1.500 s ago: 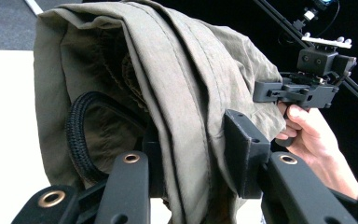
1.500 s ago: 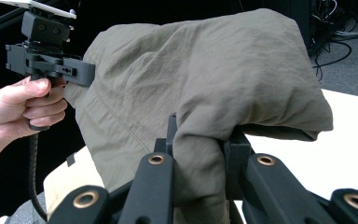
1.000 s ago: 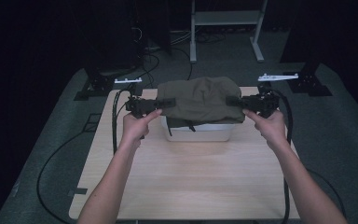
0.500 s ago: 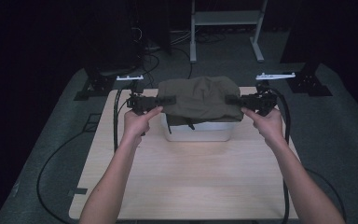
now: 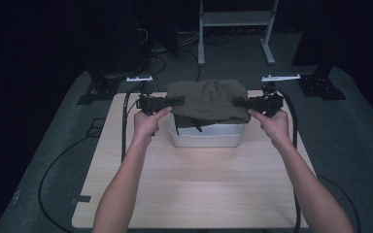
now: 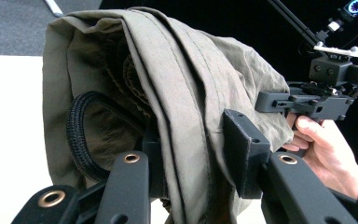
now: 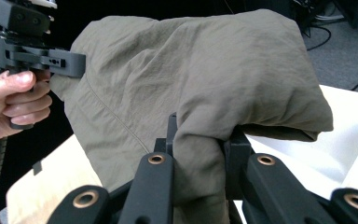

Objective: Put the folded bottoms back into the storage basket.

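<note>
Olive garment (image 5: 208, 99) pinched between both grippers' jaws.

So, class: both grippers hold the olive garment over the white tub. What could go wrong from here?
1. Each gripper pinches only a bunched fold of the garment, so the left gripper or right gripper might let cloth slip.
2. A black strap hangs loose and could snag on the tub rim.
3. The garment looks wider than the tub, so its edges may spill over.
</note>
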The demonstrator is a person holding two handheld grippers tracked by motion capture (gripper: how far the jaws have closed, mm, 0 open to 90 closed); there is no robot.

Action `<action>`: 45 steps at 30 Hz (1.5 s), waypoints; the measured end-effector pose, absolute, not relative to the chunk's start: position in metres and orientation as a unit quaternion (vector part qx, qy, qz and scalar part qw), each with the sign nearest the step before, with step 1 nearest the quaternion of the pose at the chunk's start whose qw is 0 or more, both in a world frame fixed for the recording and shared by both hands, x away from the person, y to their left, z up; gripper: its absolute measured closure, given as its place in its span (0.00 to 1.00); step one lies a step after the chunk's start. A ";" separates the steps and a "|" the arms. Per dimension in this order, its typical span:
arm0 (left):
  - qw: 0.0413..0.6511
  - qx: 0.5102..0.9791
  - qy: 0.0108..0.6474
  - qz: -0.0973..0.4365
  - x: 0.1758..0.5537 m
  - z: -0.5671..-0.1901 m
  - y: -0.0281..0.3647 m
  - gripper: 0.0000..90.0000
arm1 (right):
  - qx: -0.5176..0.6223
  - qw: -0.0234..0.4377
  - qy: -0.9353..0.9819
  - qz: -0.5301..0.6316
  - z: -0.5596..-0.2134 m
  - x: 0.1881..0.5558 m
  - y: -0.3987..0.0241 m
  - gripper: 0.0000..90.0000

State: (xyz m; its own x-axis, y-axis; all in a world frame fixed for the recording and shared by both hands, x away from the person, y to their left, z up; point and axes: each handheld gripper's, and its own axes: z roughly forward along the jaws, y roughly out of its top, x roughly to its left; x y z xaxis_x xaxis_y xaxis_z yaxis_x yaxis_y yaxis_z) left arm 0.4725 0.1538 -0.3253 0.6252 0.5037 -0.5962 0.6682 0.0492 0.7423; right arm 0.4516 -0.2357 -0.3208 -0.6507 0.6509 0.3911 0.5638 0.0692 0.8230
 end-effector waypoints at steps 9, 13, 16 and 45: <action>0.578 0.684 0.439 -0.075 0.493 -0.340 0.153 0.71 | 0.429 0.044 0.738 0.520 -0.334 0.467 -0.230 0.86; 0.572 0.685 0.444 -0.076 0.498 -0.347 0.152 0.71 | 0.433 0.044 0.742 0.510 -0.341 0.473 -0.229 0.86; 0.572 0.685 0.446 -0.075 0.501 -0.350 0.151 0.71 | 0.435 0.045 0.743 0.506 -0.344 0.476 -0.229 0.86; 0.543 0.686 0.479 -0.073 0.514 -0.375 0.149 0.71 | 0.455 0.037 0.757 0.467 -0.364 0.497 -0.218 0.86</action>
State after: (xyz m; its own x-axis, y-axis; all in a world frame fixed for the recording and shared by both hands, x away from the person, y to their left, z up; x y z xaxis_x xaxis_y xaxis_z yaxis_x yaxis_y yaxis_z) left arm 0.5136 0.1491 -0.3753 0.5302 0.5778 -0.6206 0.7364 0.0490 0.6748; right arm 0.4966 -0.2178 -0.3636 -0.5824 0.7238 0.3700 0.6553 0.1487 0.7406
